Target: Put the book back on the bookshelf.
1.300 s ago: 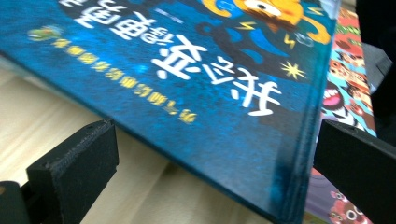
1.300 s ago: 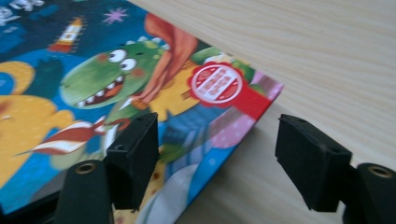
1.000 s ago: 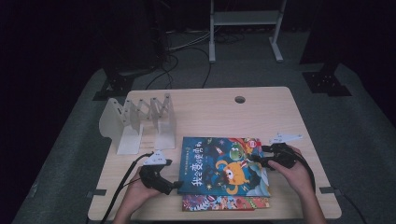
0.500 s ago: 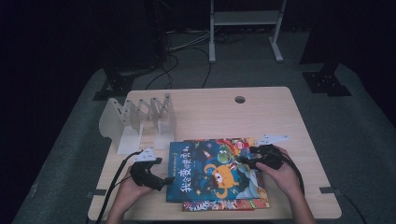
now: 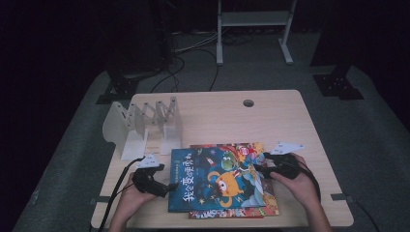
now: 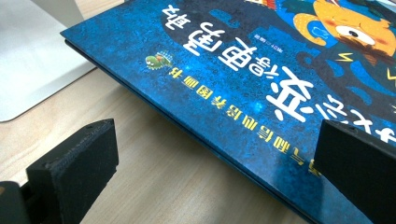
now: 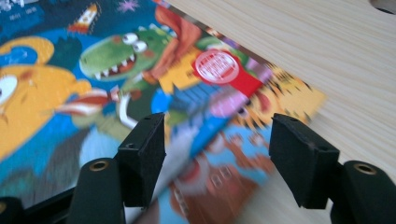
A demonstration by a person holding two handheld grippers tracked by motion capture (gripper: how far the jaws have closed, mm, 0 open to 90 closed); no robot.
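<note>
Picture book, blue cover (image 5: 217,181), with an orange creature, a green toothy one and white lettering: it lies flat at the near middle of the table (image 5: 217,113), on top of a second book.

Second book, red-edged (image 5: 271,205): it lies under the blue one and shows along that book's far, right and near edges.

Left claw (image 5: 167,186): it is in your left hand (image 5: 131,200) at the blue book's left edge. In the left gripper view the jaws stand wide apart. One is over bare wood and the other over the cover, with the book's edge running between them. Neither pad presses on it.

Right claw (image 5: 258,169): it is in your right hand (image 5: 297,186) at the books' right edge, pointing in toward the cover. In the right gripper view the jaws are parted, with a plain gap between them. The cover runs under that gap, and the part close to the jaws is blurred. No clamp on it is visible.

Book rack, white, with upright dividers (image 5: 145,125): it stands at the far left of the table, and its base is just beside the blue book's far left corner.

Cable hole, round (image 5: 248,103): it sits near the table's far edge, well apart from the books.
</note>
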